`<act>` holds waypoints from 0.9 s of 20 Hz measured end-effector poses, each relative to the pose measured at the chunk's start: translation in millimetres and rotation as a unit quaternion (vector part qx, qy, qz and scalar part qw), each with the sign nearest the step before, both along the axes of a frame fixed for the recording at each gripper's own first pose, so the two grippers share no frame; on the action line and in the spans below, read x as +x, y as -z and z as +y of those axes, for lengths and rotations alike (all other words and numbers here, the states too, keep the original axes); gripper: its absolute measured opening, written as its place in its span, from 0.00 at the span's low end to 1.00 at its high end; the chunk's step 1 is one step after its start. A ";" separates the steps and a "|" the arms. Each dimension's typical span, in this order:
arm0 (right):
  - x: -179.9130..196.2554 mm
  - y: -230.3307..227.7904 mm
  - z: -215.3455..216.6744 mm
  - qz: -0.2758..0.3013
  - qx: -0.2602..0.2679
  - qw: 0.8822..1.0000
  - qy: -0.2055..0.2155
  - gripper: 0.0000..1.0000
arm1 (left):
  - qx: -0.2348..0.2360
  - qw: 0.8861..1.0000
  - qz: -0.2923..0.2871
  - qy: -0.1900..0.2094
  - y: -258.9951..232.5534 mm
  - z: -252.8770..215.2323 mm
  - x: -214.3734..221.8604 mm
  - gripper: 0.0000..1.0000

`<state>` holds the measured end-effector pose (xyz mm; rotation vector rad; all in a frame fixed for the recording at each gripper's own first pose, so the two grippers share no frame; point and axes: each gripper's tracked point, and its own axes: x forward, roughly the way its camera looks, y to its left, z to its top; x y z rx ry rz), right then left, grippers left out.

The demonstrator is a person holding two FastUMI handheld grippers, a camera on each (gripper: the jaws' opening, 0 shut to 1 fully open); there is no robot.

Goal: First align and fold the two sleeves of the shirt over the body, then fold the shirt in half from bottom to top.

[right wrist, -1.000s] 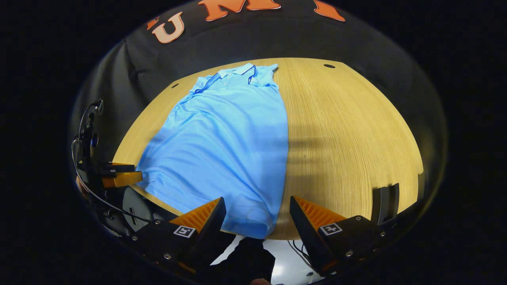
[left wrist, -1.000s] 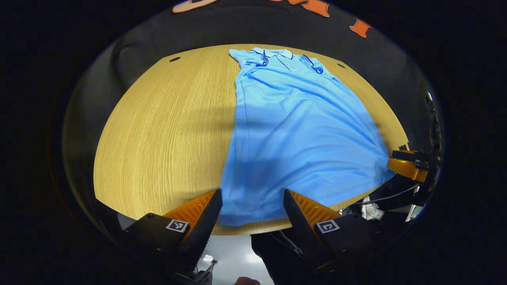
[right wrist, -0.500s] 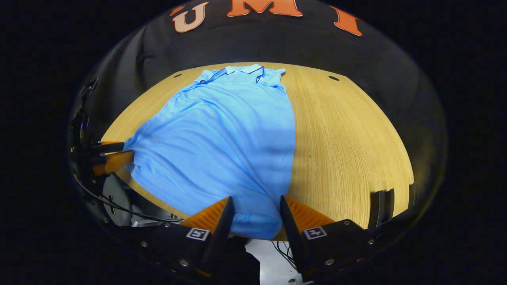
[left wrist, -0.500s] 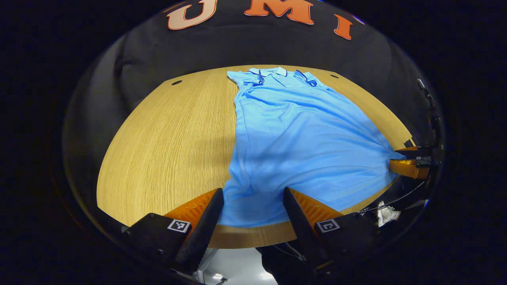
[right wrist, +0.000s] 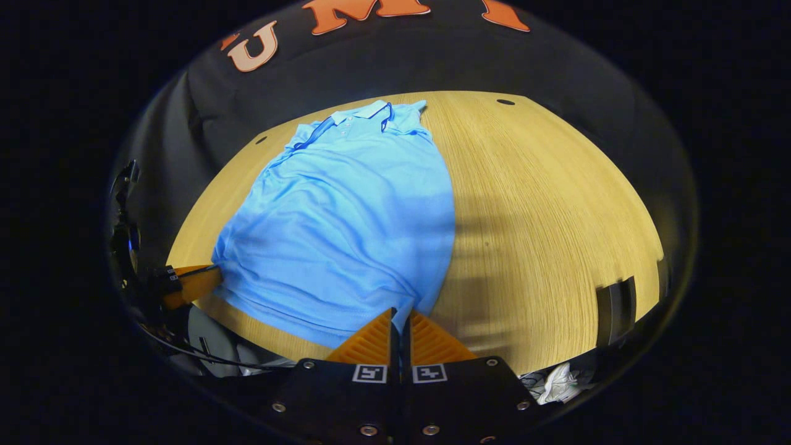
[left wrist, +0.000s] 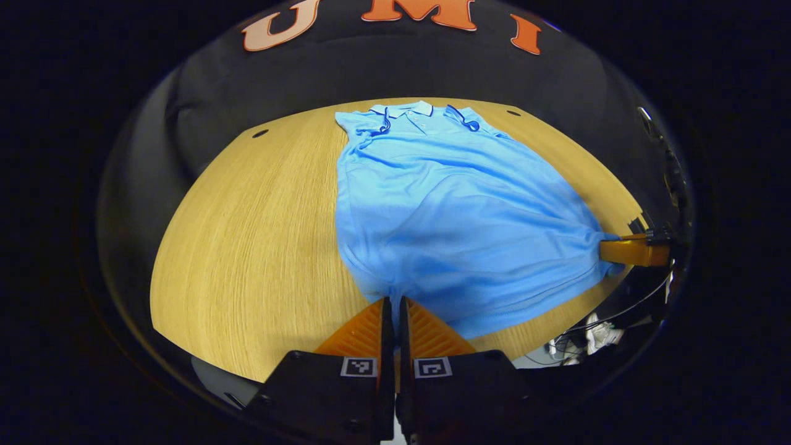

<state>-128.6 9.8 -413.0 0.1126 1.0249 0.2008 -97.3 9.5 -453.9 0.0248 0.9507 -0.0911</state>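
On the light wooden tabletop [left wrist: 247, 235] lies the light-blue polo shirt [left wrist: 457, 210], collar far, sleeves folded in. Left tool [left wrist: 393, 303] is clamped on one bottom hem corner; right tool [right wrist: 400, 314] is clamped on the other, hem bunched at both.

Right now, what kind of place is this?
Likely a recording booth, not a home: a black cloth wall behind a wooden table, one blue polo shirt, and loose cables under the edge.

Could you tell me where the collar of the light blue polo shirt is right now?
The collar lies at the far edge of the round wooden table, near the black cloth wall, top centre in both gripper views.
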 end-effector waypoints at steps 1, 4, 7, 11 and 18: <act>5.4 -5.9 -2.5 -0.011 -0.004 1.000 0.001 0.01 | -0.002 1.000 -0.007 -0.003 -6.6 -0.1 3.8 0.08; 23.0 -28.5 -0.4 -0.046 0.006 0.999 0.002 0.01 | -0.014 0.999 -0.031 -0.007 -27.6 -3.4 16.2 0.08; 42.0 -50.2 -1.3 -0.079 0.010 0.997 -0.004 0.00 | -0.015 0.998 -0.057 -0.014 -49.2 -2.4 31.1 0.08; 62.1 -76.2 -4.9 -0.110 0.015 0.994 -0.009 0.00 | -0.019 0.995 -0.090 -0.032 -78.6 -0.4 53.6 0.08; 101.9 -101.8 -7.9 -0.132 0.021 0.991 0.003 0.01 | -0.021 0.992 -0.125 -0.026 -122.5 5.5 96.5 0.07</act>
